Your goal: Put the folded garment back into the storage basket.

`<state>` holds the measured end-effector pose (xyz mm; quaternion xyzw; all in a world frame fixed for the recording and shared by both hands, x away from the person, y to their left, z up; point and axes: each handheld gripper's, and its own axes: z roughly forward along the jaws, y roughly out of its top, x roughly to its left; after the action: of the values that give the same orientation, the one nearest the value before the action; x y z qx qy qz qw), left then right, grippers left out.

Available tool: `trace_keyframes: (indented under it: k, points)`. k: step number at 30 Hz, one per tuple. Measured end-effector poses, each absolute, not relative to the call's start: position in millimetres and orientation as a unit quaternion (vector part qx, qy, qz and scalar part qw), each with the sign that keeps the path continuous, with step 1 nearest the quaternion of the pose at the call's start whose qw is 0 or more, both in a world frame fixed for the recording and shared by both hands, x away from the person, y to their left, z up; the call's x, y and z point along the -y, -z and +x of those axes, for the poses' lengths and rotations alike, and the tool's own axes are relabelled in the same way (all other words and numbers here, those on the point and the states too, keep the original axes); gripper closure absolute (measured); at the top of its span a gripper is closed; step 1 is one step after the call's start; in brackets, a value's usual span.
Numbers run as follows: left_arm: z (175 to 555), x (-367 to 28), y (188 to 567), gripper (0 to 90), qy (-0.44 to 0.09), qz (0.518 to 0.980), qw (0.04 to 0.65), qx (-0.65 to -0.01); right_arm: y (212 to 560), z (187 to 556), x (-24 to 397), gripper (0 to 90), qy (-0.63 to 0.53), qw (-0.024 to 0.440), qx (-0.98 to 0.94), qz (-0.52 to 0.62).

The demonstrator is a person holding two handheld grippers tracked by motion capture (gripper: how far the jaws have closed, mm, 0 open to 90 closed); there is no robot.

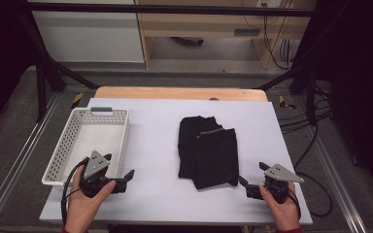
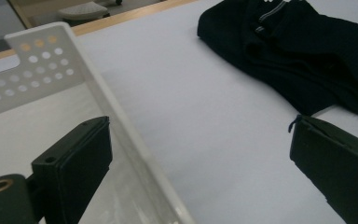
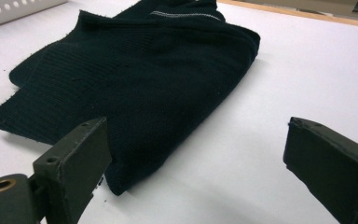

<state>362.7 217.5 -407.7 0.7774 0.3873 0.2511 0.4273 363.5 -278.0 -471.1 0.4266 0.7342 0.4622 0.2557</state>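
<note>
A black folded garment [image 1: 207,153] with a thin grey stripe lies in the middle of the white tabletop [image 1: 155,121]. To its left stands an empty white perforated basket [image 1: 122,138]. My left gripper [image 1: 120,165] is held near the basket's front right corner, open, with nothing between its fingers. In the left gripper view the left gripper [image 2: 198,125] straddles the basket rim [image 2: 121,116], with the garment [image 2: 307,51] farther off. My right gripper [image 1: 251,172] sits open just right of the garment's front corner. In the right gripper view the right gripper [image 3: 196,127] faces the garment [image 3: 135,79], without touching it.
A wooden table edge [image 1: 179,92] shows behind the white sheet. Black frame bars [image 1: 43,82] stand at both sides, and cables [image 1: 301,121] trail over the floor on the right. A basket corner [image 3: 14,7] shows at the top left of the right gripper view.
</note>
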Motion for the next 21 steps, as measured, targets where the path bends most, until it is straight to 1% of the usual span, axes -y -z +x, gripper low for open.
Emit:
trace_keyframes:
  k: [6, 9, 12, 16, 21]
  points:
    - [364, -194, 409, 5.4, -0.251, 0.791, 0.419, -0.369, 470, 363, 278, 6.6, -0.466, 0.252, -0.731, 0.431]
    - [367, -176, 412, 5.7, -0.244, 0.803, 0.411, -0.356, 469, 365, 276, 7.5, -0.462, 0.234, -0.733, 0.441]
    - [369, -168, 412, 6.0, -0.239, 0.808, 0.409, -0.351, 469, 366, 275, 7.6, -0.458, 0.229, -0.735, 0.445]
    - [381, -146, 416, 6.2, -0.232, 0.821, 0.397, -0.338, 471, 364, 276, 8.6, -0.45, 0.226, -0.739, 0.448]
    - [390, -133, 420, 6.5, -0.22, 0.828, 0.393, -0.333, 472, 366, 277, 8.3, -0.447, 0.224, -0.737, 0.455]
